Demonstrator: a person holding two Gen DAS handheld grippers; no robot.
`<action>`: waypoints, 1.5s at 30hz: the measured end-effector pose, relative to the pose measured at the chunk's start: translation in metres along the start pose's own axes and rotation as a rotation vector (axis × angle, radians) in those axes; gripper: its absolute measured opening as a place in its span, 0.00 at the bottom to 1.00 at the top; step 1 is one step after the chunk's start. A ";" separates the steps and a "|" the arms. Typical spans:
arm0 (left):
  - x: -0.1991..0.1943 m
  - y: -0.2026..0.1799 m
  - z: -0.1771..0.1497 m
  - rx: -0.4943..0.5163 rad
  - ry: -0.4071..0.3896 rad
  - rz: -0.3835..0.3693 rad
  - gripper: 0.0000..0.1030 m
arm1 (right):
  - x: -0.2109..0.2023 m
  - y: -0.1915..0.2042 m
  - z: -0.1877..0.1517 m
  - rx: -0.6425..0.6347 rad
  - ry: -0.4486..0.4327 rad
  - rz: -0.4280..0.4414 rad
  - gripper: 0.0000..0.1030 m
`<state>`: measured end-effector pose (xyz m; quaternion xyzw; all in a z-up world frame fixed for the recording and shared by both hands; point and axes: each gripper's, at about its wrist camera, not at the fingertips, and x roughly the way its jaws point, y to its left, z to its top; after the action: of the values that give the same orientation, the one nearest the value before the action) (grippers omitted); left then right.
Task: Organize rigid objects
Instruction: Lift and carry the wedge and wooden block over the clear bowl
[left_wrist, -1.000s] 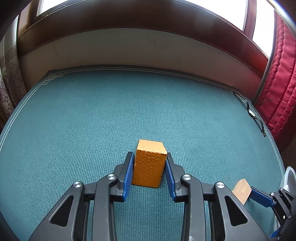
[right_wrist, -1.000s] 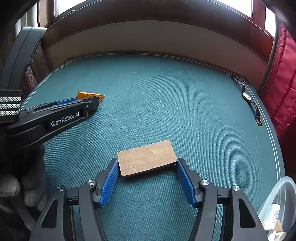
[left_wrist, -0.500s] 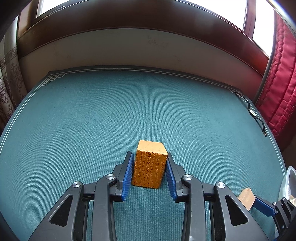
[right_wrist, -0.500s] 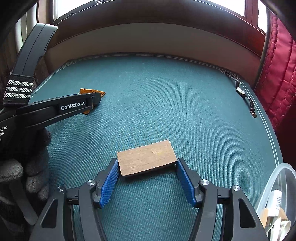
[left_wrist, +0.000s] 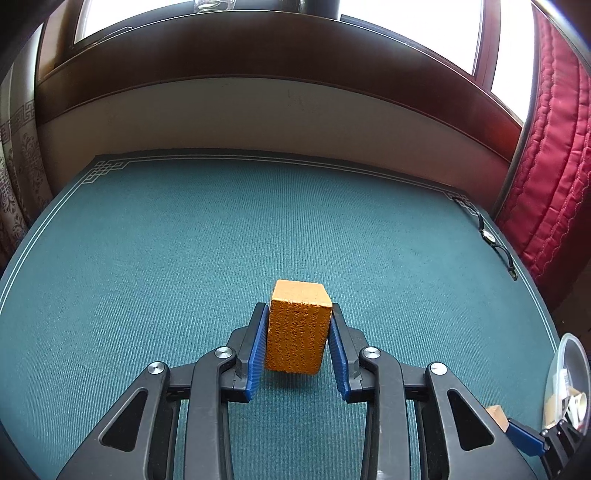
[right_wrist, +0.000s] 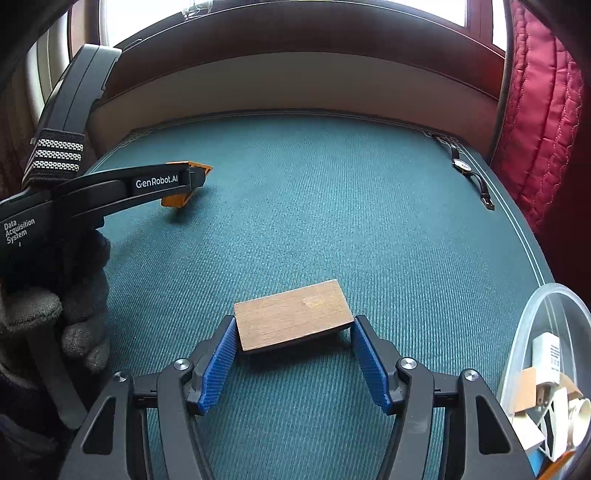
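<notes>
My left gripper (left_wrist: 297, 343) is shut on an orange block (left_wrist: 298, 328) and holds it upright a little above the green mat (left_wrist: 184, 258); a shadow lies under it. The block also shows in the right wrist view (right_wrist: 183, 184), held by the left gripper (right_wrist: 192, 181). My right gripper (right_wrist: 293, 354) is shut on a flat wooden board (right_wrist: 291, 319), held level just above the mat. The board's corner (left_wrist: 495, 415) shows at the lower right of the left wrist view.
A clear plastic container (right_wrist: 546, 369) with several small items stands at the right front edge; it also shows in the left wrist view (left_wrist: 569, 384). A wristwatch (right_wrist: 469, 171) lies at the mat's far right. A red quilted cushion (right_wrist: 539, 110) flanks the right side.
Both grippers have lifted and tilted back with their objects still held. The right gripper has drifted right toward the container, which now shows more in both views.
</notes>
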<state>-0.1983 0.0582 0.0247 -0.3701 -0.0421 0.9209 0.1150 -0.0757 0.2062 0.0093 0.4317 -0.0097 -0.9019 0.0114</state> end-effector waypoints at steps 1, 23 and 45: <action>-0.001 0.000 0.000 -0.002 -0.002 -0.002 0.31 | -0.003 -0.002 -0.001 0.010 -0.004 0.003 0.63; -0.060 -0.053 -0.002 0.054 -0.078 -0.107 0.31 | -0.079 -0.055 -0.041 0.213 -0.121 -0.069 0.63; -0.110 -0.129 -0.029 0.215 -0.101 -0.269 0.31 | -0.111 -0.161 -0.069 0.497 -0.155 -0.278 0.63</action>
<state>-0.0783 0.1563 0.0986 -0.3001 0.0020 0.9137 0.2739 0.0458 0.3703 0.0483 0.3484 -0.1718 -0.8951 -0.2188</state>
